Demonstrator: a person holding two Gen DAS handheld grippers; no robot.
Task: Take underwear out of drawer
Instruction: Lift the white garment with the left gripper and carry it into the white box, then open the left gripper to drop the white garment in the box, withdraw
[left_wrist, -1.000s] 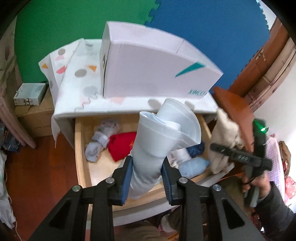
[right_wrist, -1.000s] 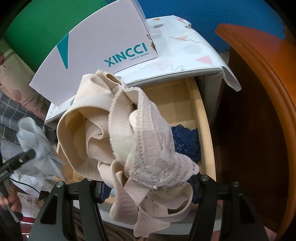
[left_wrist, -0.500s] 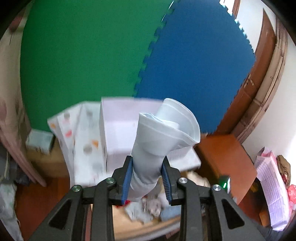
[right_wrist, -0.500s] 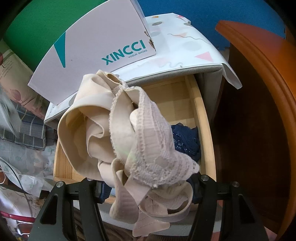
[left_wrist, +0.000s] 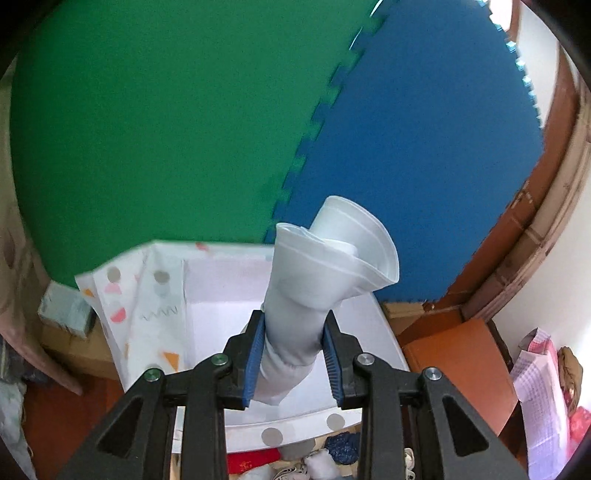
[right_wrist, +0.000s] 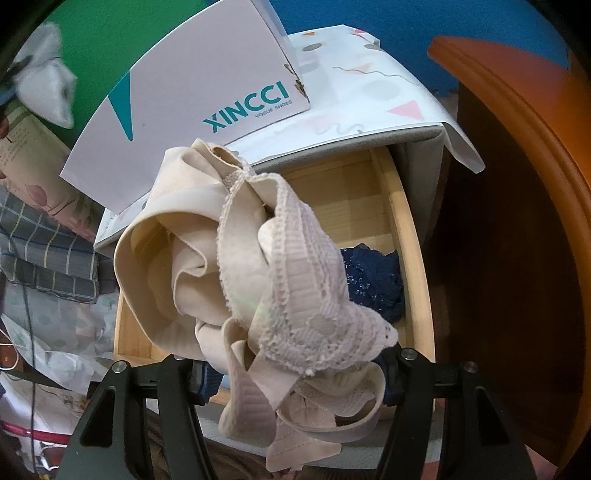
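Beige lace underwear (right_wrist: 258, 280) above drawer (right_wrist: 410, 266)

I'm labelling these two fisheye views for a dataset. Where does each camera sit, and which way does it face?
Left wrist: sits behind the left gripper, tilted up at green and blue foam wall mats; its black fingers clamp a rolled pale-grey garment.
Right wrist: sits behind the right gripper, looking down into the open wooden drawer; it holds beige lace underwear.
Shared: the white shoebox.
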